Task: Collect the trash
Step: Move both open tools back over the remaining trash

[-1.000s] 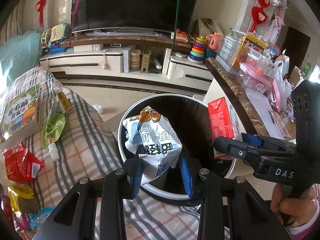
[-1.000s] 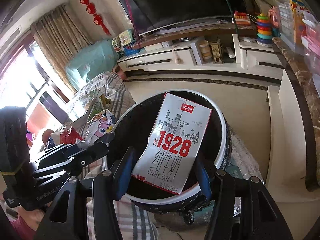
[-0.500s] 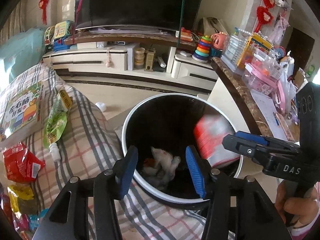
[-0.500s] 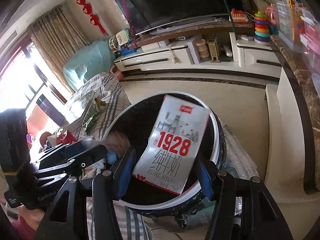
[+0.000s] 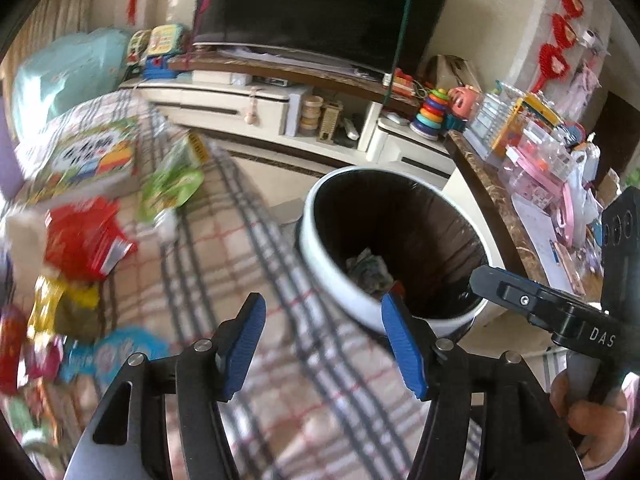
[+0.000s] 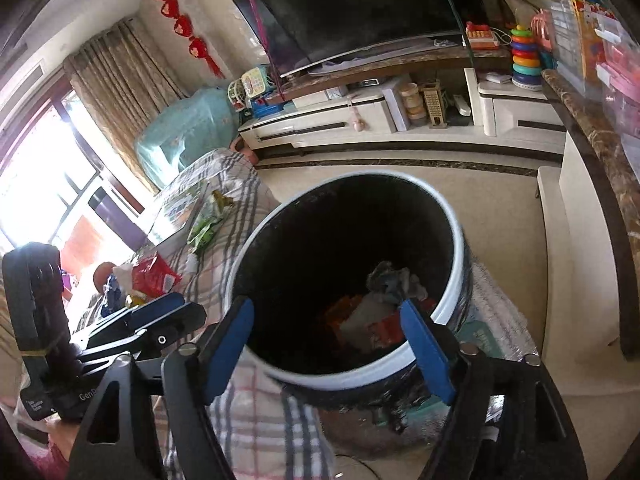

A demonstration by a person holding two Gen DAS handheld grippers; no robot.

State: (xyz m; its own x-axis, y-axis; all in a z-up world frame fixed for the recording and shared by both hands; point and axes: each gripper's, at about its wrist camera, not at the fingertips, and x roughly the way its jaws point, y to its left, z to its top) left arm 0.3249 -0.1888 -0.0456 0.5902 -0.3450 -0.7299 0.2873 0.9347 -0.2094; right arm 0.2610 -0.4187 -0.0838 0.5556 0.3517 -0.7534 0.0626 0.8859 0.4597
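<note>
A white-rimmed bin with a black liner (image 5: 320, 248) (image 6: 452, 304) stands beside a plaid-covered table (image 5: 224, 264). Crumpled trash (image 6: 392, 280) and a red-and-white carton (image 6: 380, 324) lie inside it. My left gripper (image 5: 324, 344) is open and empty over the table edge, left of the bin. My right gripper (image 6: 326, 344) is open and empty above the bin's near rim. On the table lie a red packet (image 5: 84, 240) (image 6: 154, 274), a green wrapper (image 5: 172, 184) (image 6: 204, 222), yellow wrappers (image 5: 60, 304) and a blue packet (image 5: 116, 352).
A children's book (image 5: 84, 156) lies at the table's far left. A TV unit (image 6: 360, 120) with toys lines the far wall. A marble-topped counter (image 5: 500, 200) crowded with plastic items runs to the right of the bin. The right gripper shows at the left wrist view's right edge (image 5: 532, 300).
Both grippers opened: the white snack bag and then the milk carton dropped into the bin. My left gripper has swung left toward the table's wrappers.
</note>
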